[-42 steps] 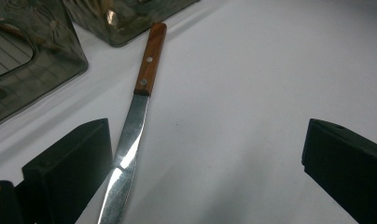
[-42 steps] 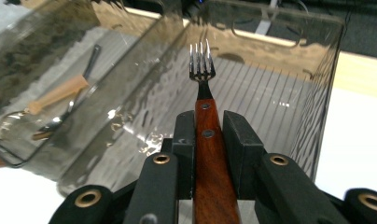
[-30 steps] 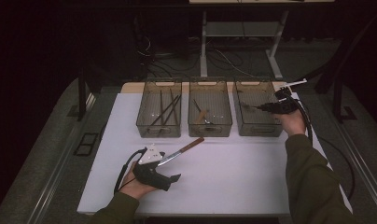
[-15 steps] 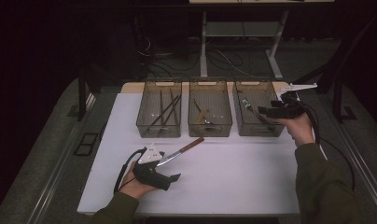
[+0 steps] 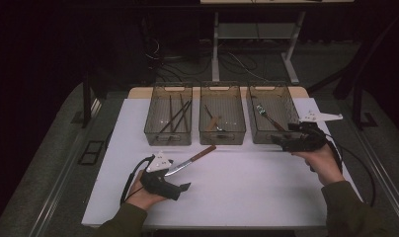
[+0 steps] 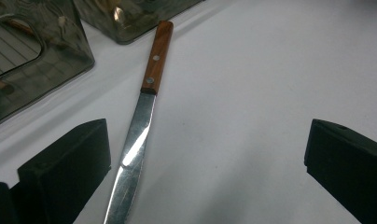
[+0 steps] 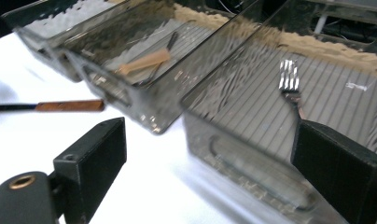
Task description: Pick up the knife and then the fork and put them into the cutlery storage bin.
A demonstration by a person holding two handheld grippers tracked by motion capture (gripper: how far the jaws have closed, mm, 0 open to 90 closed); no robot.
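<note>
Knife (image 6: pixel 140 126) lies flat on the table (image 5: pixel 247 192) between the wide-open left tongs (image 5: pixel 185 186) — blade toward them, wooden handle pointing away at the bins — while the right tongs (image 5: pixel 276 142), just opened and empty, sit well off beside the fork (image 7: pixel 289 79) bin.

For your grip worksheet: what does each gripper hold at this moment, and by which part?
Nothing is held. The left gripper stands open around the knife blade without pressing it. The right gripper, its jaws just opened, is empty beside the bin with the fork.
</note>
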